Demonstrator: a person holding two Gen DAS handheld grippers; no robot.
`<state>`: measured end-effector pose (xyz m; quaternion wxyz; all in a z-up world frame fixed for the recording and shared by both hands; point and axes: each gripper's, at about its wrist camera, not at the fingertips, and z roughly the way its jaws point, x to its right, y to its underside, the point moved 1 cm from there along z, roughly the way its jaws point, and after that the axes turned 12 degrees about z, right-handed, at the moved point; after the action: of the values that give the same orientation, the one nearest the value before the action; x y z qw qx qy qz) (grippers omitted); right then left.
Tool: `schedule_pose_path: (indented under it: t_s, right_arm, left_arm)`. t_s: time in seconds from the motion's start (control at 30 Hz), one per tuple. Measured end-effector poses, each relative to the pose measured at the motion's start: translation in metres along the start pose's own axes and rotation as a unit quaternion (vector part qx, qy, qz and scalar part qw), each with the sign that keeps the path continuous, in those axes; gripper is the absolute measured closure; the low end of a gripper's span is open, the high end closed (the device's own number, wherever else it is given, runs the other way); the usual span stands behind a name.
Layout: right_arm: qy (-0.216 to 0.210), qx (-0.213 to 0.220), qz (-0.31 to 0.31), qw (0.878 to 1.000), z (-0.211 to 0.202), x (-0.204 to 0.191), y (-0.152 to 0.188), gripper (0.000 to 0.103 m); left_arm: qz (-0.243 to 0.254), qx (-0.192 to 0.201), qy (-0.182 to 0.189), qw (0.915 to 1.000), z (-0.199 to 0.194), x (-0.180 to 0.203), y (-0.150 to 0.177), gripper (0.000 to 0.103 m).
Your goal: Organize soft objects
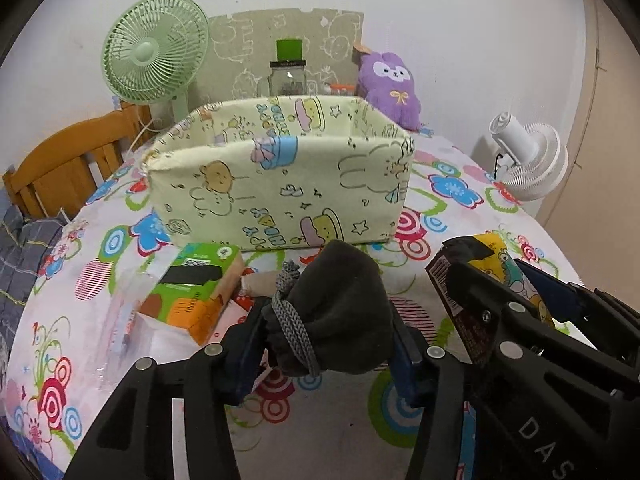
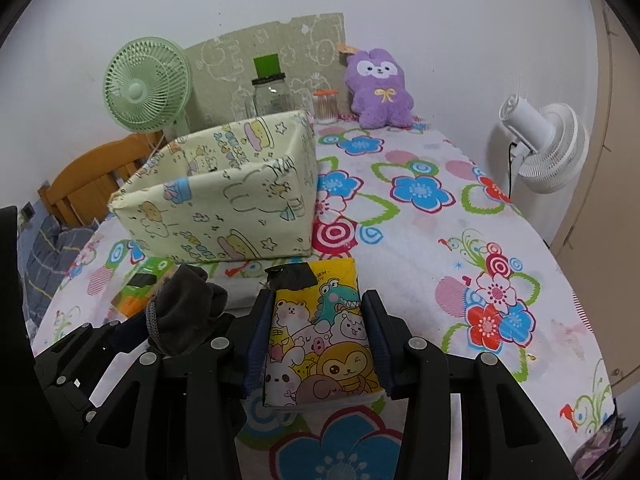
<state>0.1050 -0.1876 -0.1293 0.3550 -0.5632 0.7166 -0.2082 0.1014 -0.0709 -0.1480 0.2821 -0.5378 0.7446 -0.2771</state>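
Note:
My left gripper (image 1: pixel 326 334) is shut on a dark grey drawstring pouch (image 1: pixel 340 304), held above the table just in front of a pale yellow fabric storage box (image 1: pixel 280 184). My right gripper (image 2: pixel 318 336) is shut on a yellow cartoon-animal tissue pack (image 2: pixel 320 336), to the right of the left gripper; the pack also shows in the left wrist view (image 1: pixel 500 276). The box shows open-topped in the right wrist view (image 2: pixel 224 200), ahead and to the left. A purple plush toy (image 2: pixel 380 88) sits at the table's far edge.
A green and orange carton (image 1: pixel 196 292) lies left of the pouch. A green fan (image 1: pixel 156 52), a glass jar (image 1: pixel 288 78) and a cardboard sheet (image 1: pixel 340 40) stand behind the box. A white fan (image 2: pixel 548 148) stands right. A wooden chair (image 1: pixel 64 164) is left.

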Motion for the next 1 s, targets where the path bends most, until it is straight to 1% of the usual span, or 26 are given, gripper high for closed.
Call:
schedule_pose_path:
  t_s: [0.3,0.47,1.0]
  right_arm:
    - [-0.005,0.026,-0.012,1.0,-0.029,-0.013,-0.002,0.055]
    - [-0.004,0.037,-0.016,0.999,-0.042,-0.022,-0.004,0.055]
    - [-0.004,0.074,-0.024,0.997,-0.085,-0.049,-0.021,0.055]
  left_arm:
    - [-0.01,0.023,-0.006,0.9997,-0.028,-0.008,-0.002,0.048]
    - [-0.008,0.032,-0.002,0.9994,-0.041,-0.01,-0.005,0.048]
    - [-0.003,0.077,-0.017,0.9969,-0.091,-0.023,-0.021,0.049]
